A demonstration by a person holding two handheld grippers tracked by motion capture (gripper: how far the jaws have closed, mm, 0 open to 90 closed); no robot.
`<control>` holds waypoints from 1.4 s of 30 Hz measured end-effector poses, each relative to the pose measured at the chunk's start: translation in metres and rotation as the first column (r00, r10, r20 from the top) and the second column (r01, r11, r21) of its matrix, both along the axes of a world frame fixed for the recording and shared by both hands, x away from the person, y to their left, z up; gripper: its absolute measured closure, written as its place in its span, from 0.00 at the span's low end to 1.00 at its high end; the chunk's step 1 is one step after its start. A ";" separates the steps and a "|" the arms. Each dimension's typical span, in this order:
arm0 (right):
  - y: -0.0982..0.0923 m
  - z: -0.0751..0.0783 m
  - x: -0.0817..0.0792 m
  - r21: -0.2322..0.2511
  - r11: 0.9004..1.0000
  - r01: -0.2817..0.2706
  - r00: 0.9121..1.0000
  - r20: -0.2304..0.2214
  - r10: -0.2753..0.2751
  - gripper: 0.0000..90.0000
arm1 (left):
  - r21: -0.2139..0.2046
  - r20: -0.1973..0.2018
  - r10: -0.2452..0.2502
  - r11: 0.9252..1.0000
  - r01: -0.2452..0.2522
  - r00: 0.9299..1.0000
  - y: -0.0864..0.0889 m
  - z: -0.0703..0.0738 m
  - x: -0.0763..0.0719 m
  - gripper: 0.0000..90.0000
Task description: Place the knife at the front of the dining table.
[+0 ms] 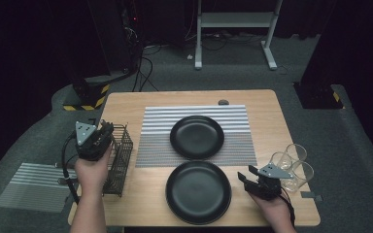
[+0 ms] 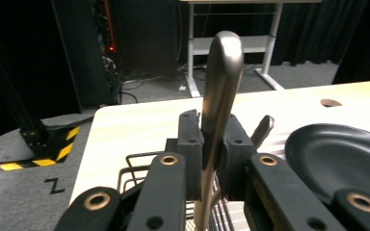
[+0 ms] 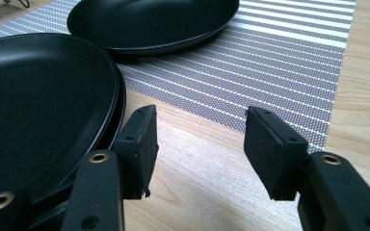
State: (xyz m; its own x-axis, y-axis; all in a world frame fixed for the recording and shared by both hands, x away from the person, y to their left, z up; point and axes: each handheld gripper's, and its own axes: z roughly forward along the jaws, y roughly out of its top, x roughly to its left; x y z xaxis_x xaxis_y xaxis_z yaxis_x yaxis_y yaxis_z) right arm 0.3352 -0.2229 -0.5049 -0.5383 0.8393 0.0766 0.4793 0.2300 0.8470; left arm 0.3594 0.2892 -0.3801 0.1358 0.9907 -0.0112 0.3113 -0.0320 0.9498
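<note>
Left claw clamping metal utensil handle, above wire basket

Glossy metal utensil handle; matt black plates.

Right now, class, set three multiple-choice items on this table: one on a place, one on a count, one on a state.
1. Where is the wire basket? A left of the plates; B on the mat; C beside the glasses.
2. How many black plates? A one; B two; C three.
3. The left hand-held gripper is: A open; B shut on a metal handle; C shut on a glass.

Key: 1 A, it stands at the table's left edge. 2 B, far plate on the mat, near plate on bare wood. 3 B, the jaws clamp the handle.
</note>
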 end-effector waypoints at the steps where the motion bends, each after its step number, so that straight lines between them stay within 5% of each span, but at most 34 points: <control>1: 0.000 0.000 0.000 0.001 1.000 0.000 1.000 0.001 0.000 0.51 | 0.003 0.002 0.000 1.000 0.000 1.000 0.000 0.000 0.000 0.91; 5: -0.001 0.000 0.001 -0.002 1.000 -0.002 1.000 0.005 0.002 0.51 | 0.025 0.011 0.000 1.000 0.000 1.000 0.001 0.001 -0.002 0.92; 6: -0.002 0.000 0.001 -0.004 1.000 -0.005 1.000 0.007 0.005 0.51 | 0.001 0.019 0.011 1.000 -0.011 1.000 -0.001 0.001 -0.002 0.92; 8: -0.001 0.001 0.000 0.004 1.000 -0.001 1.000 0.002 0.001 0.51 | 0.030 0.028 0.001 1.000 -0.002 1.000 0.002 0.002 -0.004 0.92; 9: -0.002 0.001 0.001 -0.001 1.000 -0.003 1.000 0.009 0.003 0.51 | -0.005 0.031 0.008 1.000 -0.008 0.999 0.000 0.001 -0.004 0.92; 15: -0.003 0.001 0.001 0.003 1.000 0.001 1.000 0.008 -0.001 0.51 | -0.002 0.077 -0.001 1.000 0.001 0.997 0.002 0.003 -0.009 0.92; 17: -0.003 0.001 0.000 0.003 1.000 -0.002 1.000 0.011 0.002 0.51 | 0.025 0.105 -0.007 1.000 0.005 0.994 0.004 0.004 -0.012 0.92; 18: -0.003 0.001 0.001 -0.002 1.000 -0.004 1.000 0.017 0.004 0.51 | -0.024 0.119 0.009 1.000 -0.006 0.993 0.001 0.003 -0.012 0.92; 19: -0.002 0.001 0.000 0.002 1.000 0.000 1.000 0.010 0.000 0.51 | 0.001 0.123 -0.001 1.000 0.001 0.992 0.004 0.004 -0.013 0.92; 25: -0.001 0.000 0.000 -0.004 1.000 -0.005 1.000 0.010 0.005 0.51 | -0.059 0.203 0.026 0.998 -0.014 0.979 0.004 0.005 -0.022 0.92; 29: -0.001 -0.001 0.000 -0.001 1.000 -0.002 1.000 0.005 0.002 0.51 | -0.026 0.235 0.014 1.000 -0.008 0.972 0.006 0.006 -0.026 0.92; 36: -0.002 0.000 0.000 0.002 1.000 0.000 1.000 0.013 0.000 0.51 | -0.056 0.248 0.025 0.998 -0.011 0.969 0.003 0.009 -0.029 0.92; 38: -0.002 0.000 -0.001 0.003 1.000 0.000 1.000 0.015 0.000 0.51 | -0.022 0.255 0.016 1.000 -0.011 0.967 0.005 0.011 -0.030 0.92; 39: -0.002 0.000 -0.001 0.002 1.000 -0.001 1.000 0.017 0.001 0.51 | -0.046 0.257 0.030 0.999 -0.019 0.966 0.003 0.011 -0.031 0.92; 40: -0.002 0.000 -0.001 0.002 1.000 0.000 1.000 0.015 0.000 0.51 | -0.005 0.255 0.019 1.000 -0.018 0.967 0.005 0.012 -0.032 0.92; 42: -0.003 0.000 0.000 0.005 1.000 0.001 1.000 0.014 -0.001 0.52 | -0.034 0.267 0.039 0.999 -0.031 0.963 0.002 0.013 -0.033 0.92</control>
State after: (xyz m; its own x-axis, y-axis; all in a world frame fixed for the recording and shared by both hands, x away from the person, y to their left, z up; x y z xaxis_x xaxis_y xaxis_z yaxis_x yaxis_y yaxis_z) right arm 0.3349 -0.2254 -0.5046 -0.5385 0.8395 0.0729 0.4673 0.2255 0.8548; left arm 0.3266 0.2915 -0.3673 0.1032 0.9946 -0.0081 0.0462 0.0034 0.9989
